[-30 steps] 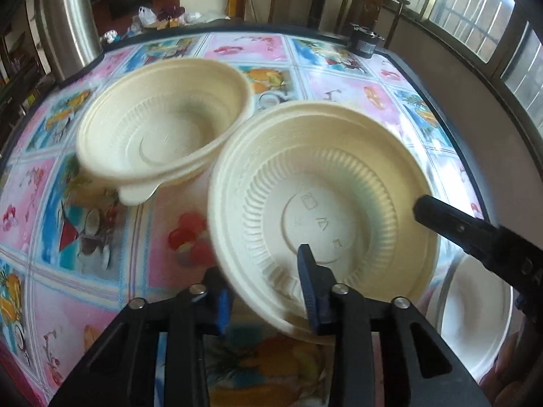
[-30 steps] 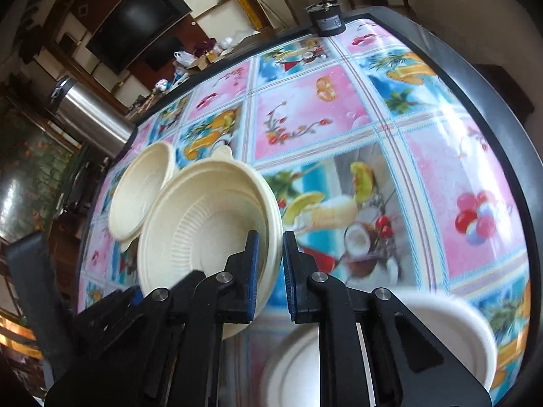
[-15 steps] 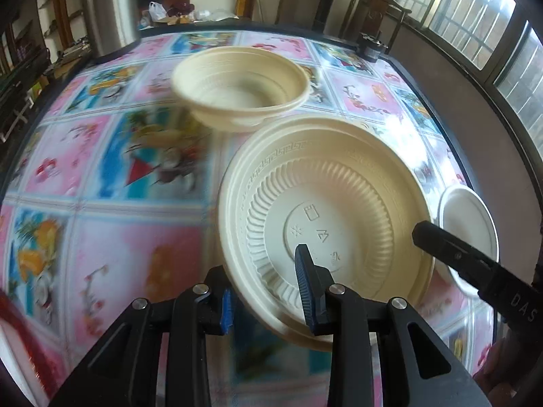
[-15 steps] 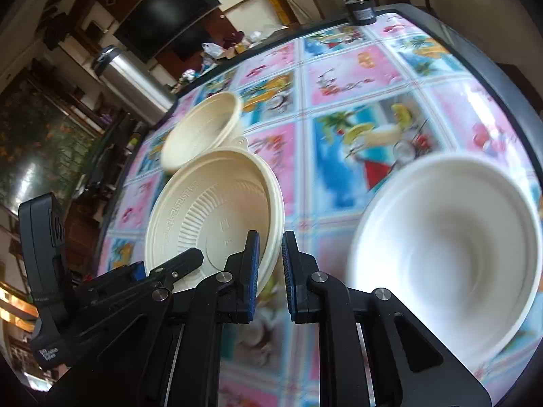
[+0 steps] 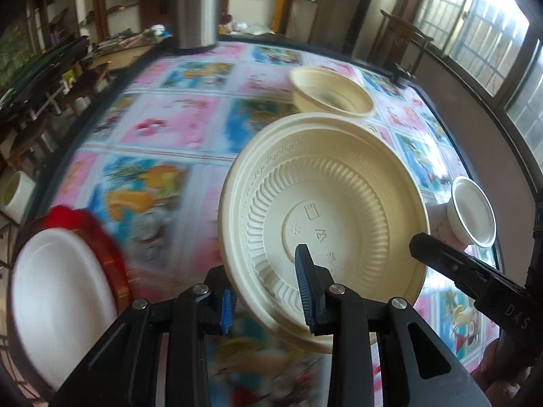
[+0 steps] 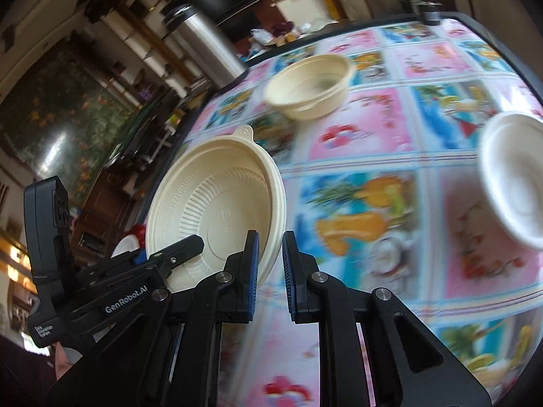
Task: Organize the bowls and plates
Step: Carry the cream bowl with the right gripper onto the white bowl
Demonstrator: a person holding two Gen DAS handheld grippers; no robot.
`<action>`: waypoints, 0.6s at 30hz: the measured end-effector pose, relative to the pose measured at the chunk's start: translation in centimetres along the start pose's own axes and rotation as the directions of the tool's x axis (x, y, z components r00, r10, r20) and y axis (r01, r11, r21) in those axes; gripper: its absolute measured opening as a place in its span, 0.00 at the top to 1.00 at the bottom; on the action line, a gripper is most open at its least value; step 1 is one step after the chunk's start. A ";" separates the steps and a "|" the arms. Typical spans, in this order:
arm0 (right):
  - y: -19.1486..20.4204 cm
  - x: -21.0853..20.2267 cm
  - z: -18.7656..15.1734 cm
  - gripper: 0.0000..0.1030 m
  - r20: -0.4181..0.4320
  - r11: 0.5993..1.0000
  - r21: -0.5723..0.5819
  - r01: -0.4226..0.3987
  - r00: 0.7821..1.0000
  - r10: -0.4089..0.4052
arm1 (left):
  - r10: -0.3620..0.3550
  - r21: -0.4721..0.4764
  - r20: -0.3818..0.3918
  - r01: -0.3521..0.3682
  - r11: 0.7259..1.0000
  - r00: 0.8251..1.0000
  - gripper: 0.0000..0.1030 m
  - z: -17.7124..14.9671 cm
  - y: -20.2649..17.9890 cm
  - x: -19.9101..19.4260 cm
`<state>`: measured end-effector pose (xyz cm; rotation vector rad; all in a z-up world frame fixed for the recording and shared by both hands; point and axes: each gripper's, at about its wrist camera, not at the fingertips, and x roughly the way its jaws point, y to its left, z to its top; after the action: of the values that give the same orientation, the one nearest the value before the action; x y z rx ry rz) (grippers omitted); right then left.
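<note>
A cream ribbed plate (image 5: 332, 217) is held tilted above the table, with both grippers on its rim. My left gripper (image 5: 268, 295) is shut on its near edge. My right gripper (image 6: 269, 264) is shut on its other edge, seen in the right wrist view (image 6: 217, 210); its finger also shows at the right of the left wrist view (image 5: 441, 254). A cream bowl (image 5: 331, 96) stands farther back on the table, also in the right wrist view (image 6: 309, 84). A white bowl (image 5: 471, 215) stands at the right, also in the right wrist view (image 6: 512, 176).
A white plate (image 5: 57, 302) lies on a red plate (image 5: 98, 237) at the table's near left. A steel canister (image 5: 197, 6) stands at the far edge. The table has a colourful fruit-pattern cloth (image 5: 163, 118) and a dark rim.
Both grippers have swung left with the cream plate. The cream bowl and the white bowl now sit farther right in view, and the red and white plates have come into view at the left.
</note>
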<state>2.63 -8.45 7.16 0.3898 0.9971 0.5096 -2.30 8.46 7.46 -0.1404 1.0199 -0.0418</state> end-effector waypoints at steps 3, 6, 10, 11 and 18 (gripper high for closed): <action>2.7 0.5 -0.3 0.87 -0.008 0.999 -0.040 -0.024 1.000 0.024 | 0.023 -0.027 0.030 -0.023 0.999 0.999 0.70 -0.6 2.3 -2.0; 5.1 0.8 -0.4 0.87 -0.009 0.996 -0.079 -0.045 0.999 0.044 | 0.035 -0.056 0.045 -0.032 0.998 0.998 0.70 -0.9 3.9 -3.0; 7.9 1.5 -1.0 0.87 -0.028 0.990 -0.123 -0.064 0.998 0.061 | 0.066 -0.085 0.067 -0.060 0.995 0.996 0.70 -1.5 5.9 -4.2; 8.4 1.7 -1.0 0.87 -0.034 0.990 -0.128 -0.067 0.997 0.063 | 0.078 -0.088 0.075 -0.071 0.994 0.994 0.70 -1.7 6.3 -4.5; 12.2 3.0 -1.8 0.87 -0.064 0.978 -0.183 -0.098 0.994 0.088 | 0.099 -0.148 0.087 -0.085 0.985 0.991 0.70 -2.8 10.1 -6.3</action>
<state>-0.31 3.39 10.70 0.2563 0.9789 0.6959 -8.27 18.84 9.93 -0.2245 0.9338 0.1222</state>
